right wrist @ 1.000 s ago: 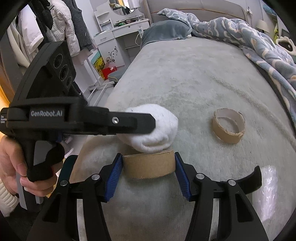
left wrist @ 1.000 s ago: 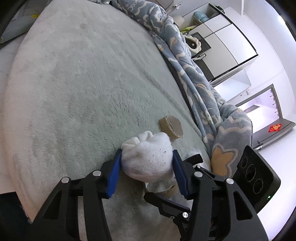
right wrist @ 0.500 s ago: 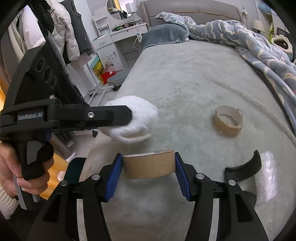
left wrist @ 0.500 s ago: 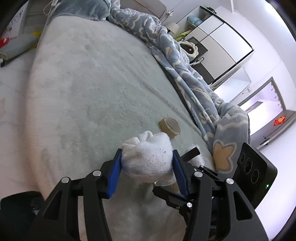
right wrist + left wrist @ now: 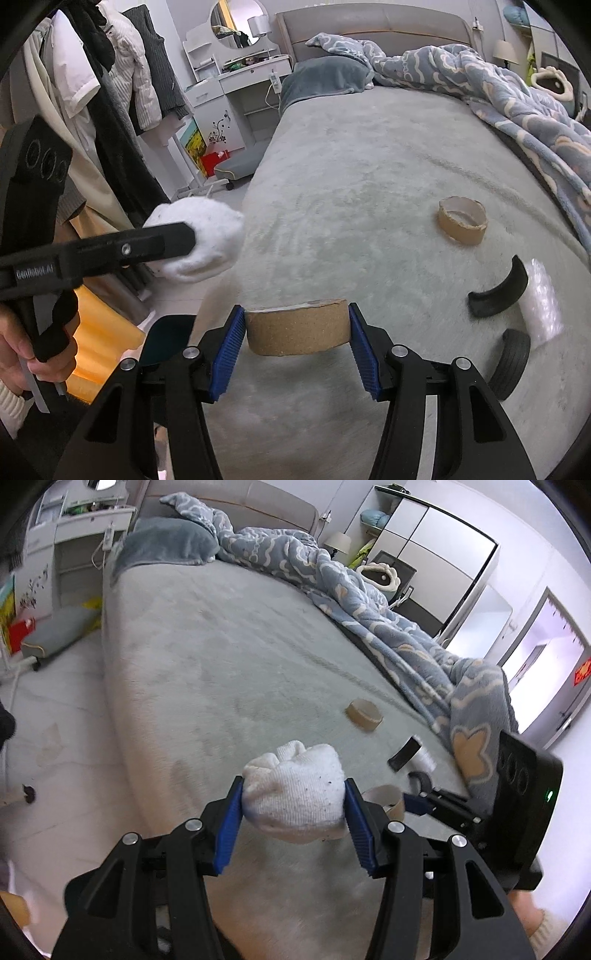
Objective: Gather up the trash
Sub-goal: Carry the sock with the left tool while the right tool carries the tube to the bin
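My left gripper [image 5: 293, 805] is shut on a balled white sock [image 5: 295, 799], held above the near edge of the grey-green bed [image 5: 229, 657]. From the right wrist view the same sock [image 5: 207, 240] hangs past the bed's left side. My right gripper [image 5: 297, 330] is shut on a brown cardboard tape ring [image 5: 297, 326], low over the bed. A second cardboard ring [image 5: 461, 219] lies on the bed further in. Near it lie a curved black piece [image 5: 498, 288], a small black wheel [image 5: 513, 360] and a white bubble-wrap scrap [image 5: 541, 301].
A blue patterned blanket [image 5: 498, 88] is bunched along the bed's right side, with a grey pillow [image 5: 325, 79] at the head. Left of the bed are hanging clothes [image 5: 103, 85], a white dresser [image 5: 236, 92] and an orange-lit patch of floor [image 5: 99, 328]. A hand [image 5: 22, 350] holds the left gripper's handle.
The left gripper with the sock has swung left, away from the right gripper and out past the bed's side. The right gripper with its ring has drawn back a little from the bed.
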A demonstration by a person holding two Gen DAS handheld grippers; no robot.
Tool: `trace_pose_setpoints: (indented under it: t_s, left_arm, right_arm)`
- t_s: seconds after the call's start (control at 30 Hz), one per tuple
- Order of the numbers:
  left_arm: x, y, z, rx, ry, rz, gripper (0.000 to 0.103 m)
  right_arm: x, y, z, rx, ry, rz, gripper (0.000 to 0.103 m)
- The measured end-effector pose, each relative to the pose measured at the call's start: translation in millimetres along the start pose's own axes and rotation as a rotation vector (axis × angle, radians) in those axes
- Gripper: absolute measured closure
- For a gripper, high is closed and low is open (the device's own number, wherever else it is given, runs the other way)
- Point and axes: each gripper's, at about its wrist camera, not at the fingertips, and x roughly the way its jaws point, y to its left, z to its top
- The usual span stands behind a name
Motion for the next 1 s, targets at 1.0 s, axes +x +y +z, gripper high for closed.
trace_pose_setpoints:
  t_s: [1.0]
  left_arm:
    - [-43.3, 58.4, -68.7, 0.123, 0.107, 0.206, 0.047]
  right_arm:
    - [17.5, 75.0, -5.1, 0.004, -0.009, 0.068, 0.047]
